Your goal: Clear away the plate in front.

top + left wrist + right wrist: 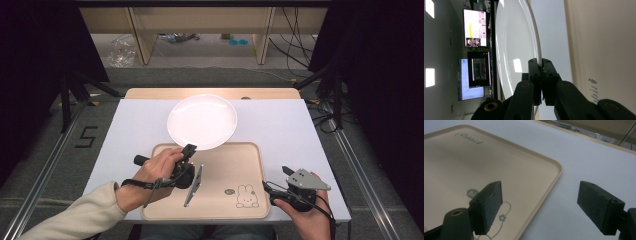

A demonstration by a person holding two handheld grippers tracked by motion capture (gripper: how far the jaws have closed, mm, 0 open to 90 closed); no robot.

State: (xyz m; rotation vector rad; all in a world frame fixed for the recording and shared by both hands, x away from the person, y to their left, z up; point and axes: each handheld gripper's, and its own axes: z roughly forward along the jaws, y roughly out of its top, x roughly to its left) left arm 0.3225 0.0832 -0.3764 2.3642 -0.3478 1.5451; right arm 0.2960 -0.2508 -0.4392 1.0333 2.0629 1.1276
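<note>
Left gripper (541,65) on plate (516,37) rim — seemingly.

white table (280,125) | on it: beige tray (235,165), white plate (202,121)

the tray (235,170) lies on the surface (280,125) at your near edge, centred. the plate (202,121) sits behind the tray, its near rim overlapping the tray's far edge. your left tool (188,150) is over the tray's far left corner, clamped on that near rim of the plate. your right tool (275,181) is just right of the tray's near right corner, over the surface, jaws apart.
</note>
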